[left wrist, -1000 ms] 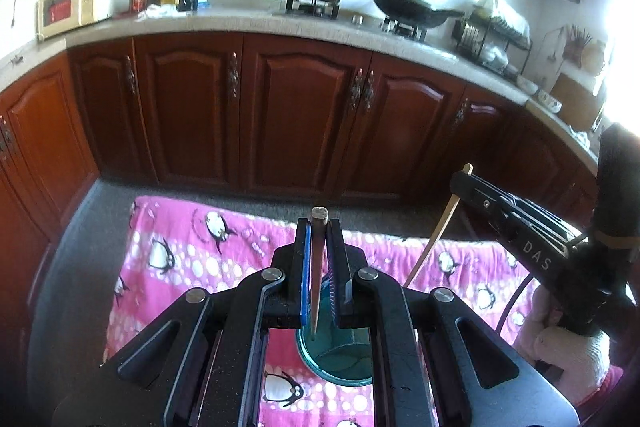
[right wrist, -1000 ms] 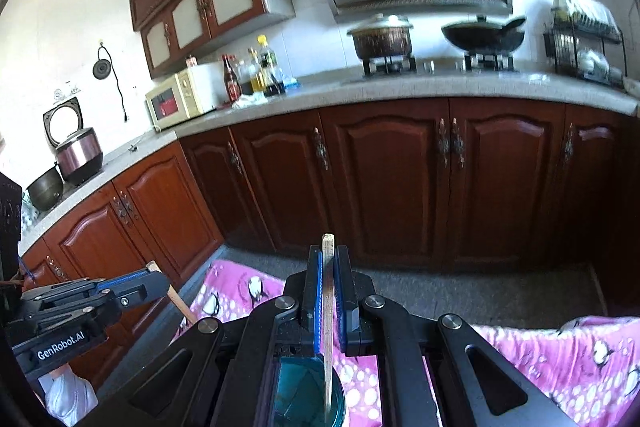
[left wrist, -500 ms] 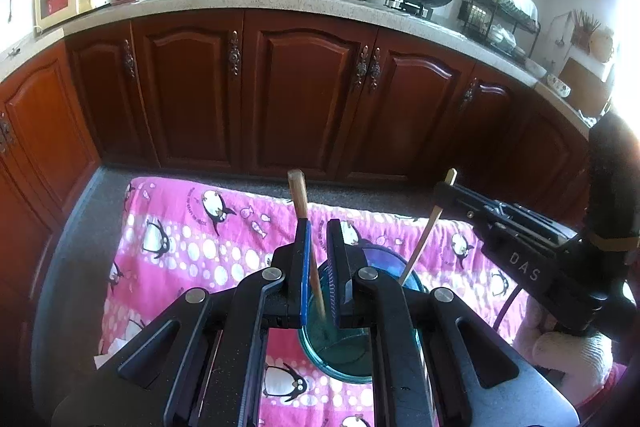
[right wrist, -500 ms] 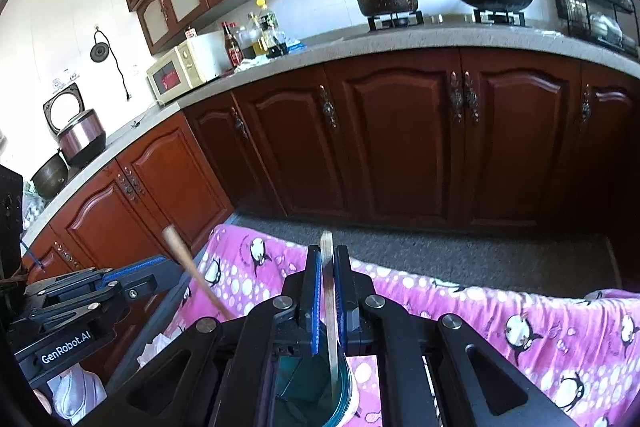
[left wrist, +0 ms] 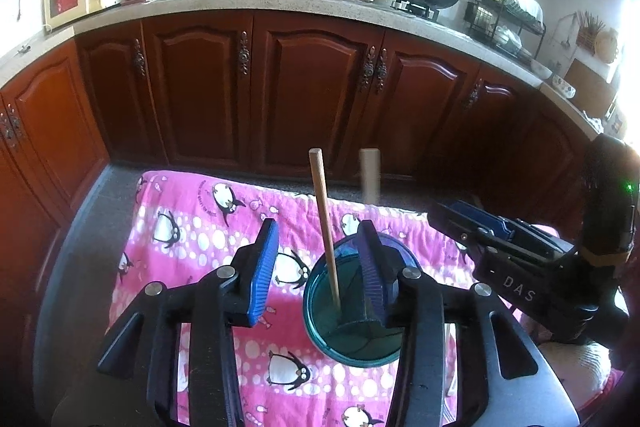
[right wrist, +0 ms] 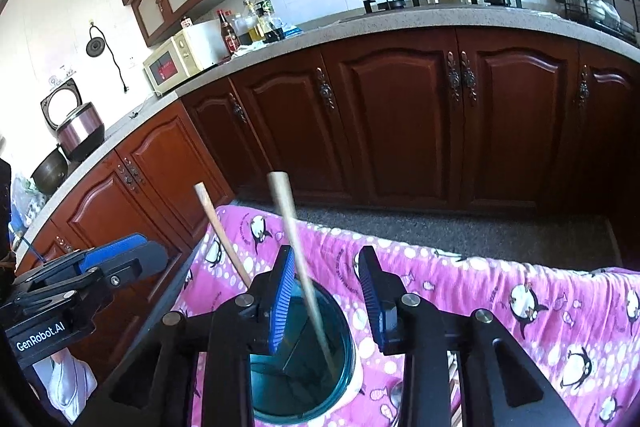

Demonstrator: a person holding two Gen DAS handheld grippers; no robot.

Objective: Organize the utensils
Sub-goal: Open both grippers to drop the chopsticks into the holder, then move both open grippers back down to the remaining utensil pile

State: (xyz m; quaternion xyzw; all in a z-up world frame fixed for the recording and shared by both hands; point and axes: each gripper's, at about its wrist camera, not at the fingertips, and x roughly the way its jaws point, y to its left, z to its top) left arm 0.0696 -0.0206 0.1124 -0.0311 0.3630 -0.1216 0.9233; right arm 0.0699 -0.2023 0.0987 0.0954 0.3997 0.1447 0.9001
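Two thin wooden sticks (left wrist: pixel 326 227) (right wrist: pixel 302 267) stand in the teal round plastic cup (left wrist: pixel 352 339) on the pink penguin cloth (left wrist: pixel 192 227). Left gripper (left wrist: pixel 316 267) and right gripper (right wrist: pixel 326 287) both spread, holding nothing. This drop looks done; any remaining utensils aren't visible.

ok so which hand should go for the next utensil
Right, probably. Left gripper and right gripper are open over the cup, sticks in it. What looks like more utensils lies on the cloth right of the cup, under the right gripper.

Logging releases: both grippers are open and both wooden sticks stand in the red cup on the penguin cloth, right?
Not quite: the cup is teal, not red, as the left wrist view shows. Both grippers, left and right, are open, and both sticks stand in it.
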